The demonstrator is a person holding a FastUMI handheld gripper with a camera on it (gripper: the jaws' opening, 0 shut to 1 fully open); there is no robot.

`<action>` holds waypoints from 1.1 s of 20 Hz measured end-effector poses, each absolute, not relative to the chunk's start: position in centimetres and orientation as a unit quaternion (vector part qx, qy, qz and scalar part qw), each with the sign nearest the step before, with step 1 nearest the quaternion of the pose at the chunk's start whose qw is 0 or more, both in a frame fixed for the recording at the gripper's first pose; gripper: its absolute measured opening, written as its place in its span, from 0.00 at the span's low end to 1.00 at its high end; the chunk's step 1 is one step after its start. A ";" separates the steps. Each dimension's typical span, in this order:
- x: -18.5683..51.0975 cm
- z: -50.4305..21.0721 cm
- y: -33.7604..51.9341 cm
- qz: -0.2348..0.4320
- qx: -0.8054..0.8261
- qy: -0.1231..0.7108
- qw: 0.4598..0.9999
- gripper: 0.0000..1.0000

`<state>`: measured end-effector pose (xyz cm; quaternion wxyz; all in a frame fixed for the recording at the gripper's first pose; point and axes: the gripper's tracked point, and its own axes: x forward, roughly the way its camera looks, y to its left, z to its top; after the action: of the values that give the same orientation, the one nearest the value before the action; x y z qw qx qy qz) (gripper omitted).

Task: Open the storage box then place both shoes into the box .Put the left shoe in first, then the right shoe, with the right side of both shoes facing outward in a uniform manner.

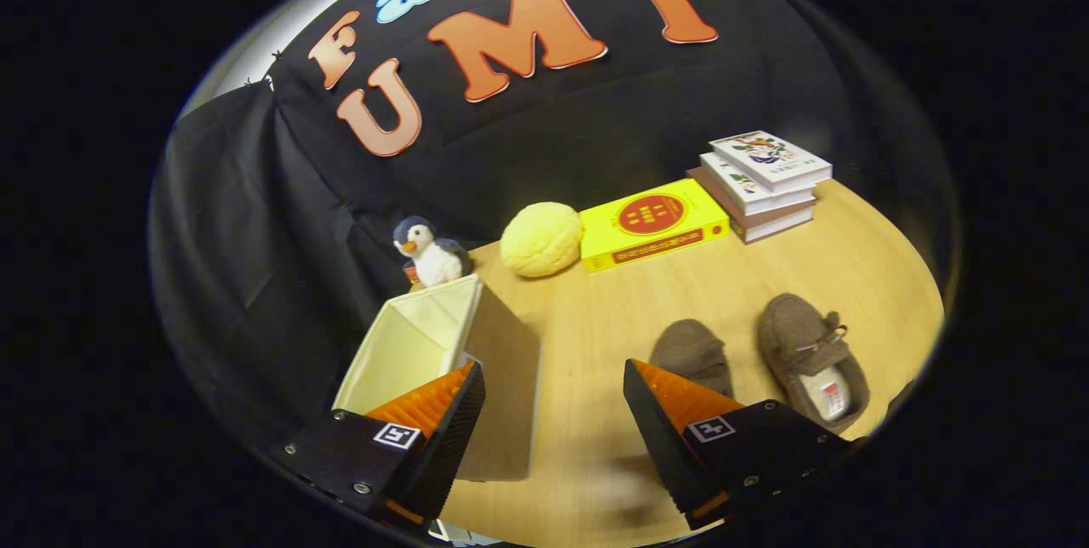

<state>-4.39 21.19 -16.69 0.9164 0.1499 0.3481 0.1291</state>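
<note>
Fingers (553, 399) spread wide, empty; storage box (442, 352) by left one, 2 shoes (757, 356) by right.

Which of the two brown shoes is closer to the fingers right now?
The plain brown fuzzy shoe, just beyond one finger of the open, empty gripper. The other brown fuzzy shoe, lying farther out on the wooden table, shows a bow and a white insole label.

Little here is truly legible; the yellow book (653, 224) bears a red round emblem and a red strip of characters along its spine — too small to read; the label inside the right shoe (814, 361) is blurred; each finger block of the gripper (553, 399) carries a square coded marker — no words.
</note>
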 end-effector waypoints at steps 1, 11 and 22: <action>-4.5 -17.3 20.0 0.113 0.143 0.349 0.919 0.98; -6.4 -24.4 13.4 0.032 0.052 0.377 0.924 0.86; -5.6 -29.9 12.6 -0.002 0.041 0.428 0.903 0.04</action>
<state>-5.63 12.64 -29.86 0.9029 0.0406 0.4279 -0.0020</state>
